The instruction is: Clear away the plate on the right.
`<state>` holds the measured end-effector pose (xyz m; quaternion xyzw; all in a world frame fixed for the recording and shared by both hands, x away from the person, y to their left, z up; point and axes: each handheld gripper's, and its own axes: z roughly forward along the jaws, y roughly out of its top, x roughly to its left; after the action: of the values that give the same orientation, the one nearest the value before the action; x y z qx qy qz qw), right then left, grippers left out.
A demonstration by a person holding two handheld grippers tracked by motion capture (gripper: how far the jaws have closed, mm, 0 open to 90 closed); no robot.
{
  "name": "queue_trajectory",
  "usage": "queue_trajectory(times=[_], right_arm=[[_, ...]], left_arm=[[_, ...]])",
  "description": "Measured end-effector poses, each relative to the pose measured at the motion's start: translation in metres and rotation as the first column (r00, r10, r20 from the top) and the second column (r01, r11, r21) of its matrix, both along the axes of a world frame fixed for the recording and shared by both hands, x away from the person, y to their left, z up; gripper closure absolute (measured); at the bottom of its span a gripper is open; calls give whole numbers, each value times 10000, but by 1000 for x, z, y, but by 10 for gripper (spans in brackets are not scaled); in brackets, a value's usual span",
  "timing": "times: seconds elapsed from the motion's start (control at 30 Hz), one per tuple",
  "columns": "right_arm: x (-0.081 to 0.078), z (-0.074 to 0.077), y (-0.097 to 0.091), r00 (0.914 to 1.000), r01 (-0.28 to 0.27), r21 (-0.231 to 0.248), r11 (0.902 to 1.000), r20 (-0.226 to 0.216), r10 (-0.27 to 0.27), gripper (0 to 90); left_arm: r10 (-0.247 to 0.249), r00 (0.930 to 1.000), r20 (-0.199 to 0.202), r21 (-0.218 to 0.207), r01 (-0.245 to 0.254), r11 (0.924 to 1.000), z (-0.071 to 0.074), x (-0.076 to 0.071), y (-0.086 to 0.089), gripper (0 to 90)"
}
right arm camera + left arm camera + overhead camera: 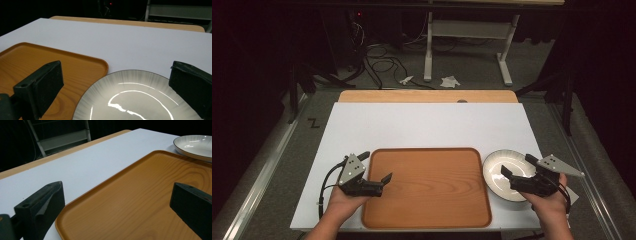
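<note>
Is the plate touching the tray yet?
Apart. The high view shows a strip of white table between the plate and the tray's right rim; the right gripper view shows the same gap.

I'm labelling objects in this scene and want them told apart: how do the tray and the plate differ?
The tray is a rounded rectangle, while the plate is round. The tray is orange-brown wood grain with a matte look; the plate is pale, glossy, with a thin dark rim. The tray is clearly the larger. The left gripper hangs open over the tray's left edge, the right gripper open over the plate. Both lie flat and empty on the white tabletop, side by side.
</note>
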<state>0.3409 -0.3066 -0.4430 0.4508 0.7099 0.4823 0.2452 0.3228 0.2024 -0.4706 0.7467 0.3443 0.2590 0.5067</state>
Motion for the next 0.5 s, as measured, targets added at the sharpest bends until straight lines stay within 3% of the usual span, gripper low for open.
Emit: queue_trajectory(times=[0.2,0.5], right_arm=[[-2,-2,-14,9988,457,97,9989,-152,-456,0],[-1,-8,-37,9917,1081,318,9936,-729,-1056,0]], left_arm=[[-29,10000,-35,-46,29,10000,0,4,-3,6],[-90,10000,-3,-115,90,9999,1,5,-4,7]])
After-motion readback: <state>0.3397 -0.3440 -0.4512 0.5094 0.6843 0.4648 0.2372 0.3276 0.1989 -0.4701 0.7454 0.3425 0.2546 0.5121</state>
